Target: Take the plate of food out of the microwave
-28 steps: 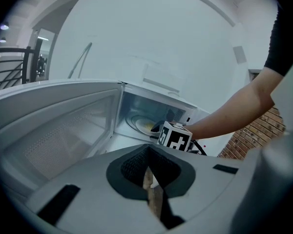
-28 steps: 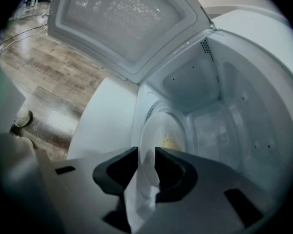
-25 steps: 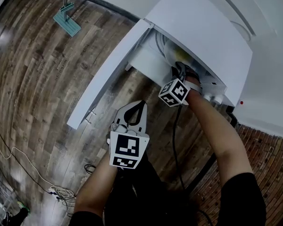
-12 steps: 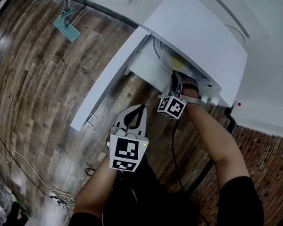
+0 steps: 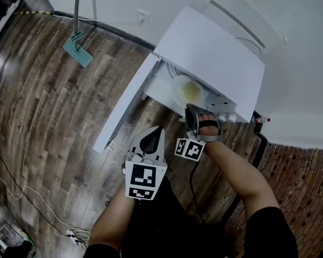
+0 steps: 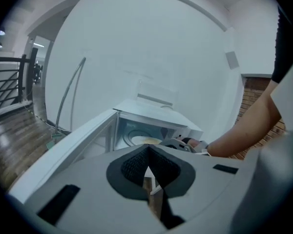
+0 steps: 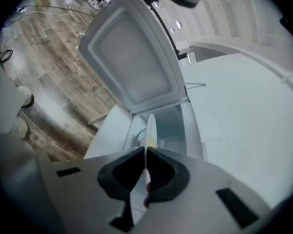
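Right gripper view | right tool (image 7: 146, 150) just closing, clamped on plate (image 7: 151, 129) rim | left tool (image 6: 149, 148) together, empty

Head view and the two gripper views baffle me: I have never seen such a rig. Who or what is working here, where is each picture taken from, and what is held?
No robot: a person holds a two-jaw gripper in each hand. The head view looks down from a head camera; the other views ride on the grippers. The microwave stands with its door open. The right gripper has just been closing its jaws on the rim of the plate of food. The left gripper is shut, empty.
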